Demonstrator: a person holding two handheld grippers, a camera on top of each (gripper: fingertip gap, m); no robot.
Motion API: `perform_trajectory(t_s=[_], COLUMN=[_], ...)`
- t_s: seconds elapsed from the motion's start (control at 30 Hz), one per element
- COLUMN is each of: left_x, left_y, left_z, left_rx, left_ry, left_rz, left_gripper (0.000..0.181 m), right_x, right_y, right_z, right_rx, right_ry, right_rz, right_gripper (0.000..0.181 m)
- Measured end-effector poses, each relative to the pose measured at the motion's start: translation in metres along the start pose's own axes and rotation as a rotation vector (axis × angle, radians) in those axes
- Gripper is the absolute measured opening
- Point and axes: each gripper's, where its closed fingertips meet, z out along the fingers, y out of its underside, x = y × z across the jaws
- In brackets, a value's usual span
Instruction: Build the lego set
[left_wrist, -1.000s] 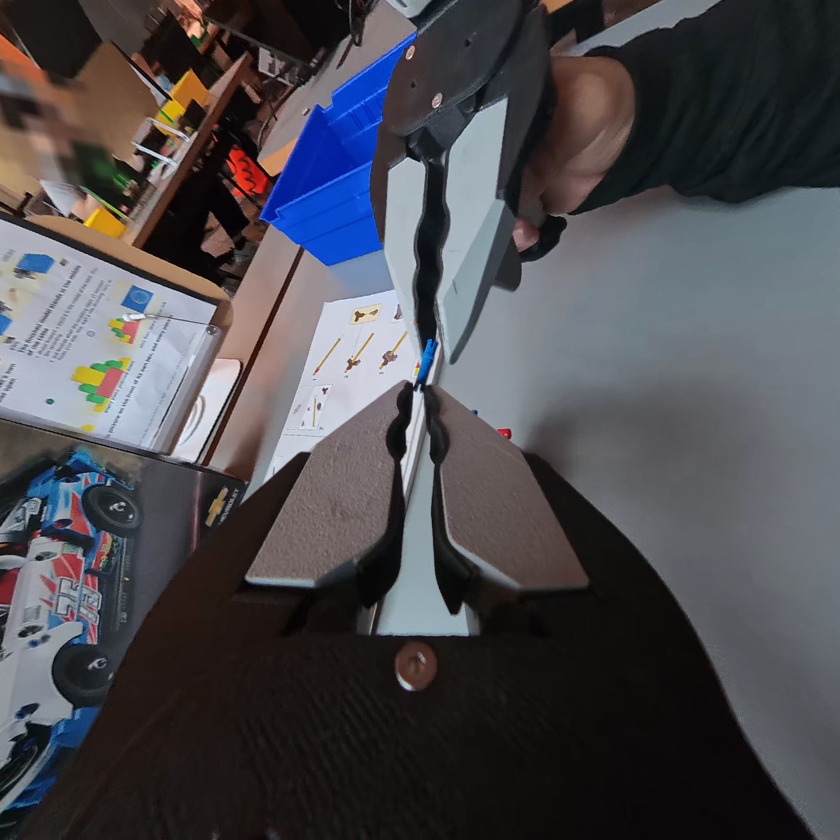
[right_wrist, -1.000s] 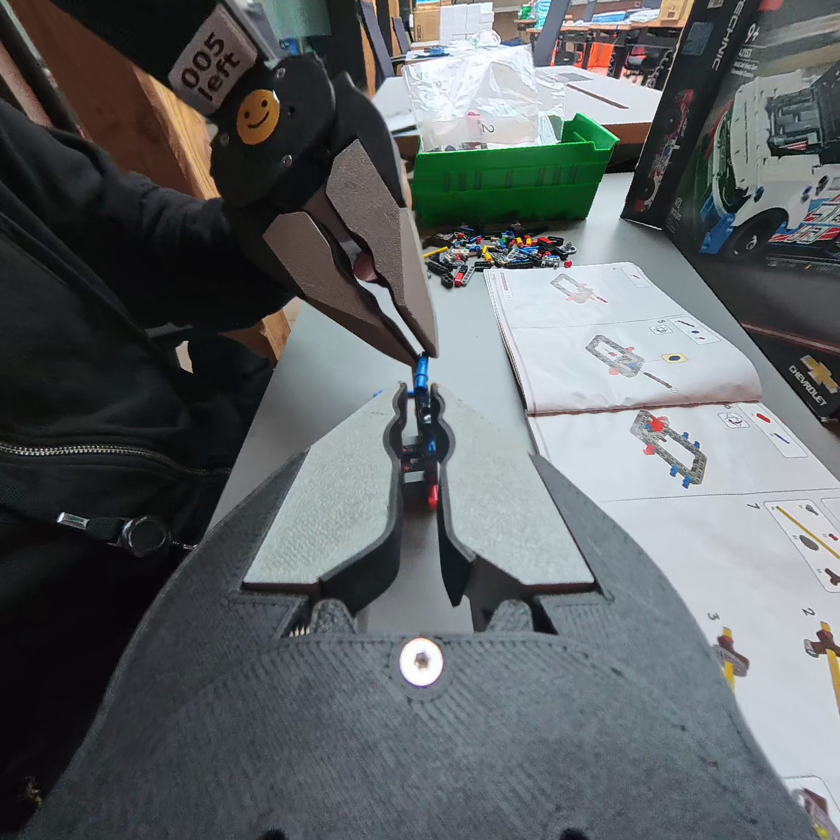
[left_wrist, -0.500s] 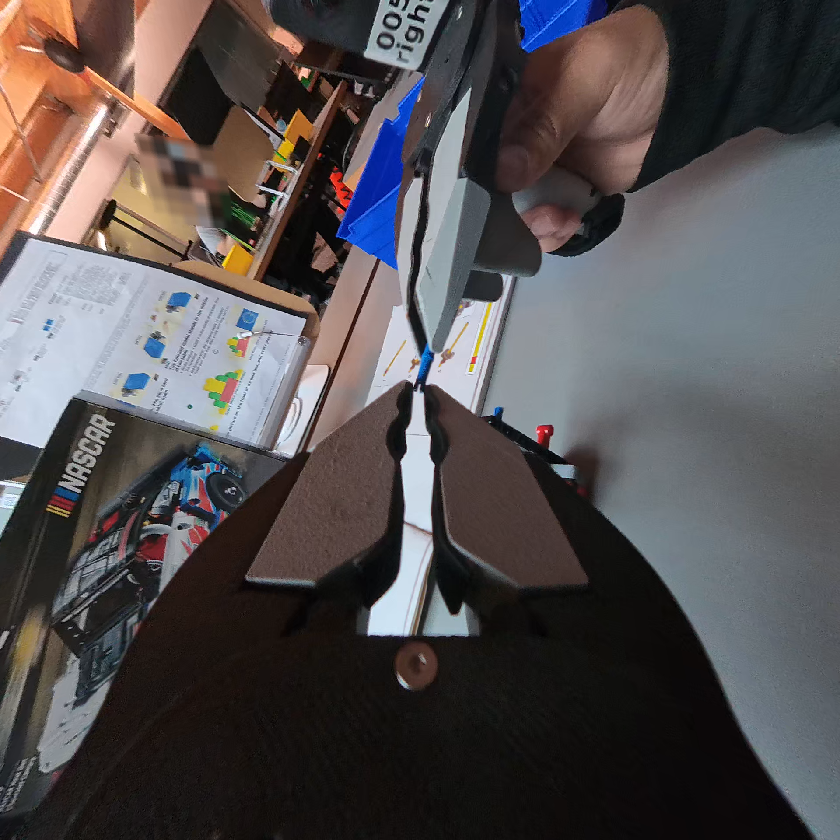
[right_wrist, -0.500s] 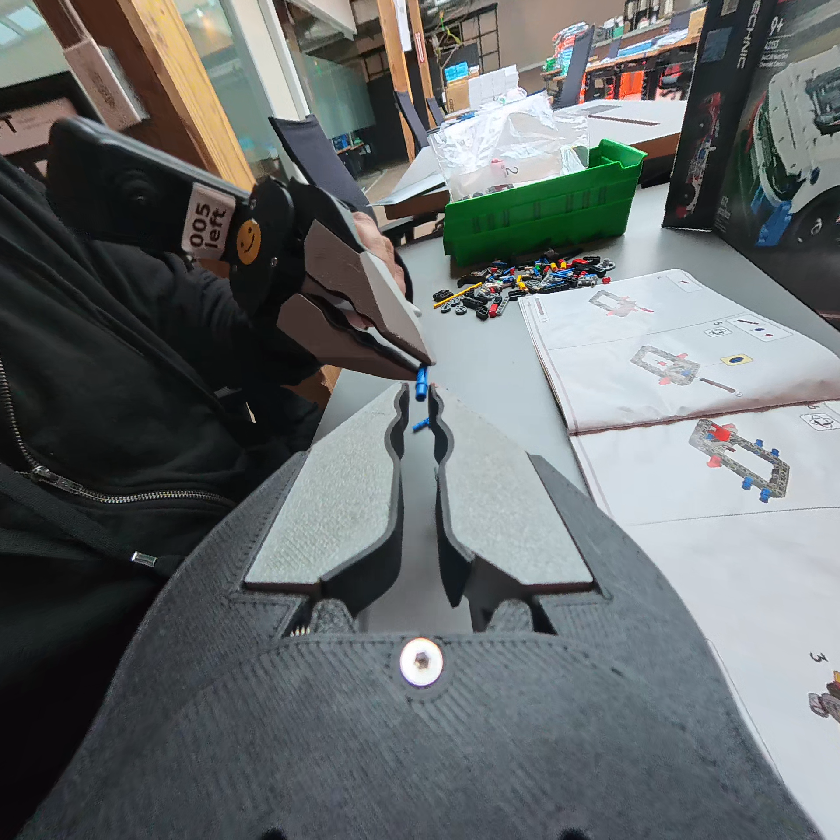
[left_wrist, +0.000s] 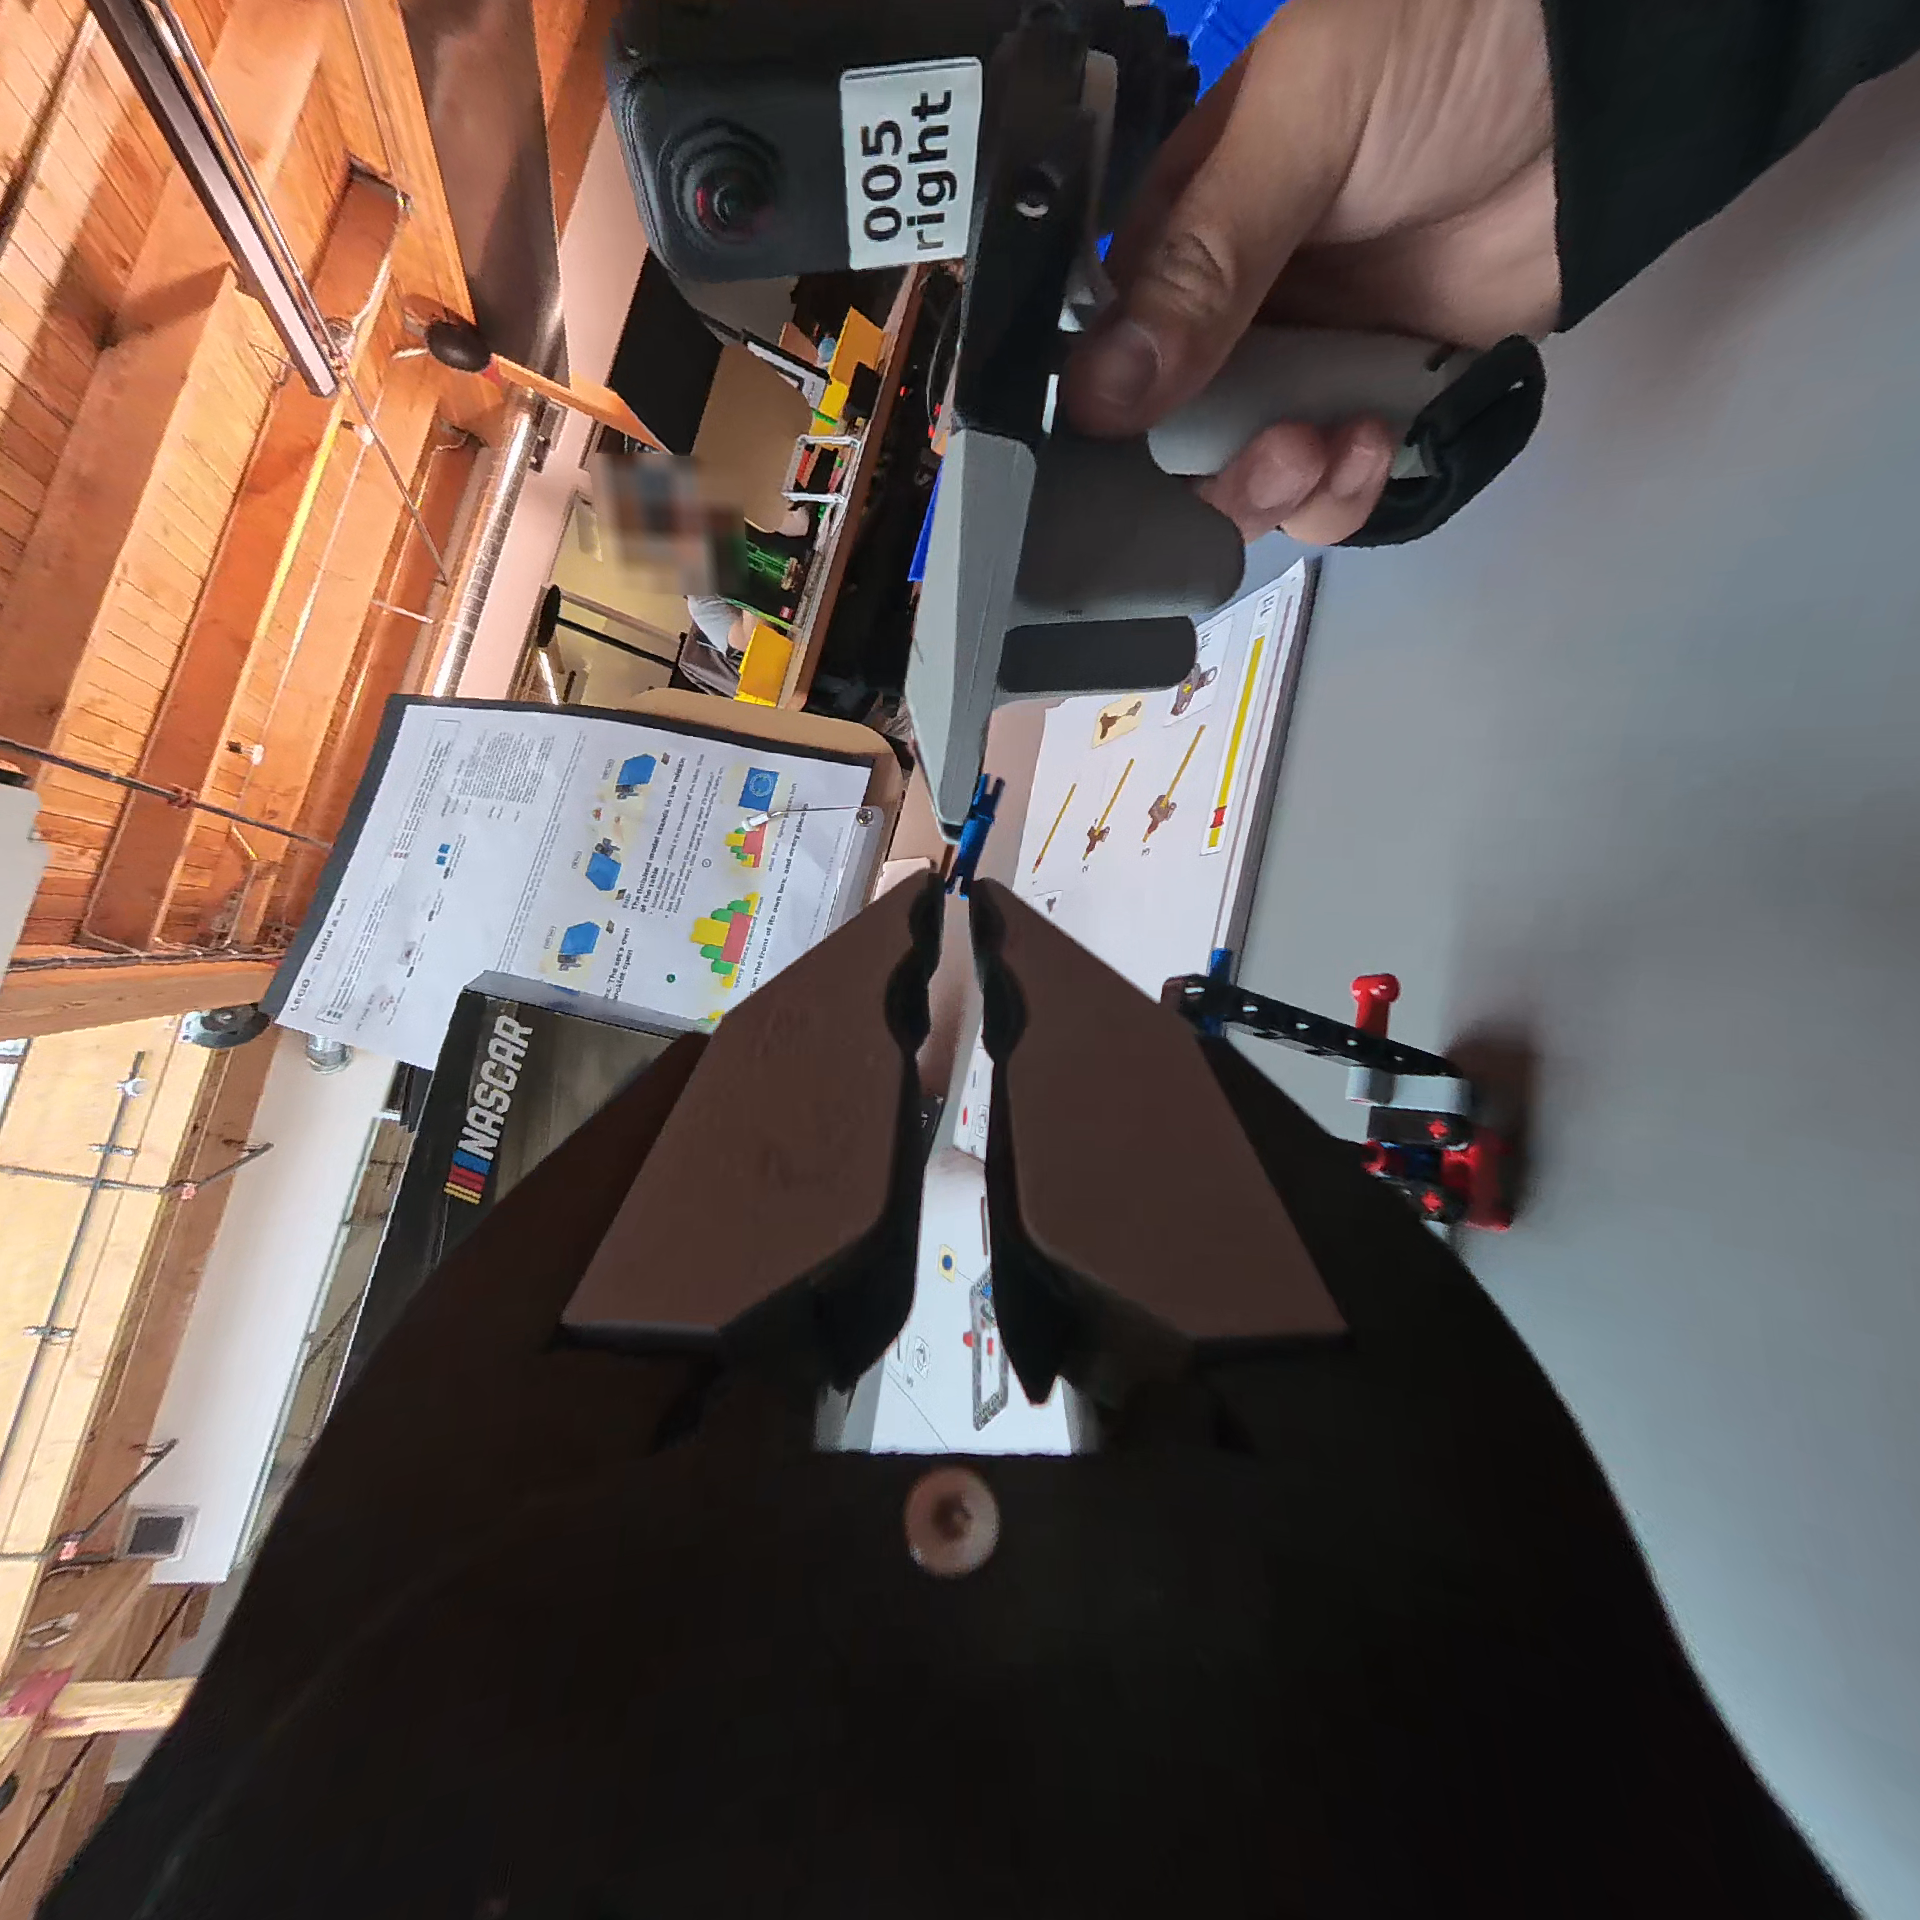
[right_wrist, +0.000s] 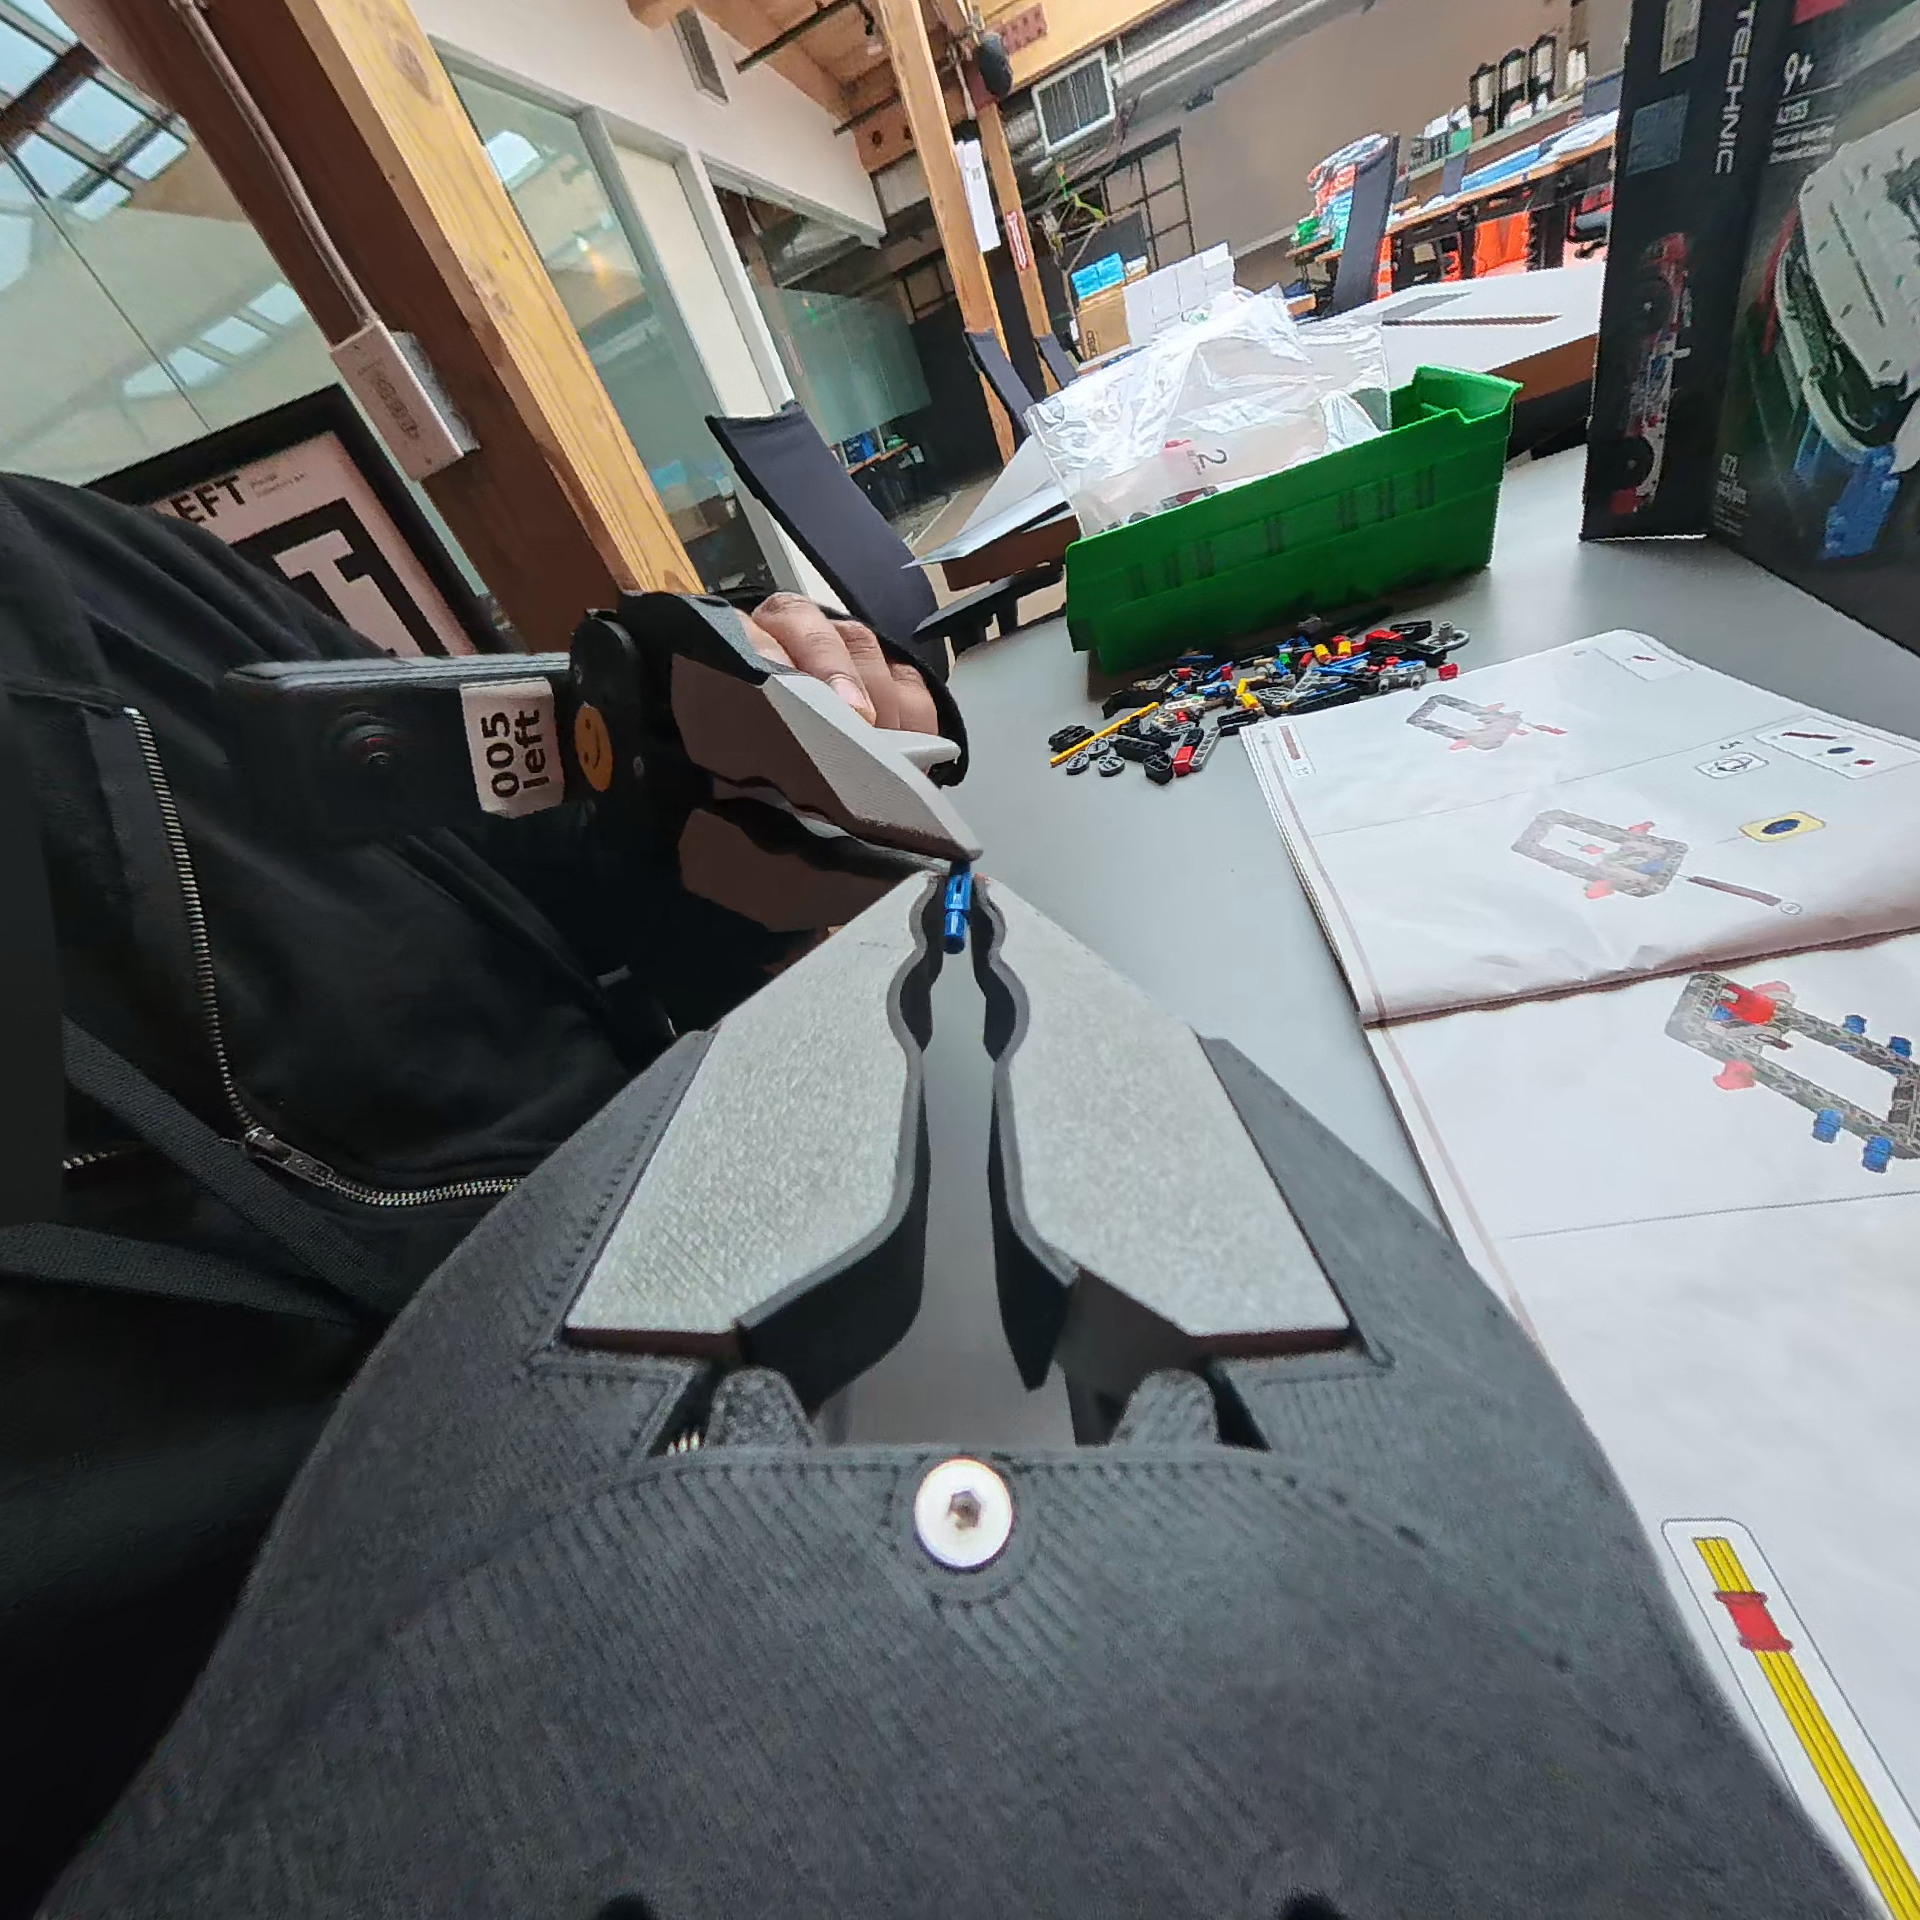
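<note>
A small blue pin (left_wrist: 977, 821) is held in the air between the two grippers. My left gripper (left_wrist: 956, 891), with brown pads, is shut on one end of it. My right gripper (right_wrist: 956, 883), with grey pads, is closed to a narrow gap around the pin's other end (right_wrist: 956, 914). The two grippers meet tip to tip: the right one (left_wrist: 951, 826) comes in from above in the left wrist view, and the left one (right_wrist: 961, 857) from the left in the right wrist view. A partly built black, grey and red assembly (left_wrist: 1392, 1091) lies on the grey table (left_wrist: 1662, 831).
An open instruction booklet (right_wrist: 1558, 883) lies to the right. Behind it are a pile of loose parts (right_wrist: 1247, 696), a green bin (right_wrist: 1288, 551) holding a plastic bag (right_wrist: 1195, 416), and the set's box (right_wrist: 1766, 260). A person's dark jacket fills the left. Both grippers' tips are close together, under 4 cm apart.
The right gripper has let go of the assembly, which now lies on the table. The left gripper kept the blue pin. Both grippers tilted up, and the right tips came around the pin.
</note>
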Motion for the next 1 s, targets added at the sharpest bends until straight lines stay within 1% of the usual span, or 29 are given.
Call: perform_trajectory(t_s=[0.23, 0.33, 0.47, 0.93, 1.0], left_x=[-0.0018, -0.0025, -0.0056, -0.0054, -0.0018], left_y=[-0.0002, 0.0003, 0.0015, -0.0005, 0.0019], left_z=[0.0011, 0.0010, 0.0012, 0.0040, 0.0060], left_rx=[-0.010, -0.016, -0.022, -0.015, -0.016], left_ry=[-0.042, -0.051, -0.066, -0.084, -0.046], left_rz=[0.065, 0.072, 0.065, 0.066, 0.028], left_gripper=[0.002, 0.002, 0.002, 0.002, 0.002], right_x=[0.0058, 0.0056, 0.0045, 0.0047, 0.0066], right_y=[0.0013, 0.0022, 0.0020, -0.0021, -0.0001], right_z=[-0.0020, -0.0012, -0.0001, -0.0016, -0.0022], right_rx=[-0.016, -0.021, -0.020, 0.006, -0.007], right_ry=[0.041, 0.038, 0.038, 0.039, 0.054], right_rz=[-0.020, -0.019, -0.029, -0.018, -0.032], right_gripper=[0.009, 0.008, 0.002, 0.002, 0.002])
